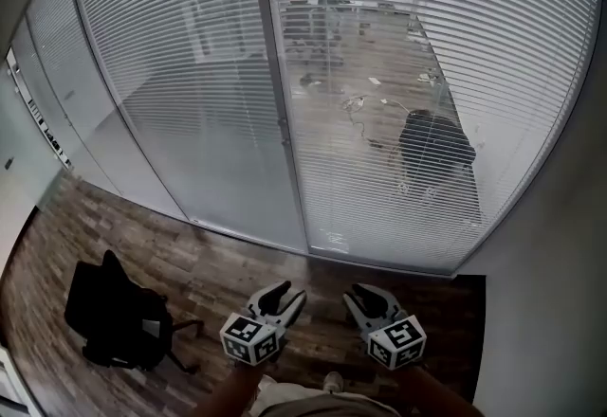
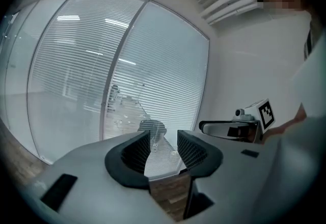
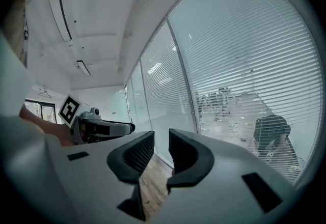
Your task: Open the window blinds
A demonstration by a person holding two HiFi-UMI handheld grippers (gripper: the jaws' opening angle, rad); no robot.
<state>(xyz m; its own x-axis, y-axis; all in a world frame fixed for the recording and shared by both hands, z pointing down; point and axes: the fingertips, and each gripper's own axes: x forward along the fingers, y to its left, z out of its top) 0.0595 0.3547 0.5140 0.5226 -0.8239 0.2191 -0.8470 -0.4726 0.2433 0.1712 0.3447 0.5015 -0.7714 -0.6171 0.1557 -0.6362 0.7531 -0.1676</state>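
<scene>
Window blinds (image 1: 379, 74) fill the view at twelve o'clock, above a wooden floor (image 1: 209, 263). The left tool (image 1: 287, 295), at six o'clock, has its jaws wide and empty. The right tool (image 1: 365, 297) just beside it is drawn narrow, holding nothing.

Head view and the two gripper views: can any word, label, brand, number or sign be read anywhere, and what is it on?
No words, brands or numbers can be read anywhere.
On the left gripper, the marker cube: black-and-white square patterns, no letters.
On the right gripper, the marker cube: the same kind of pattern, no letters.
At the far left, a strip of small dark marks: too small to read.
</scene>
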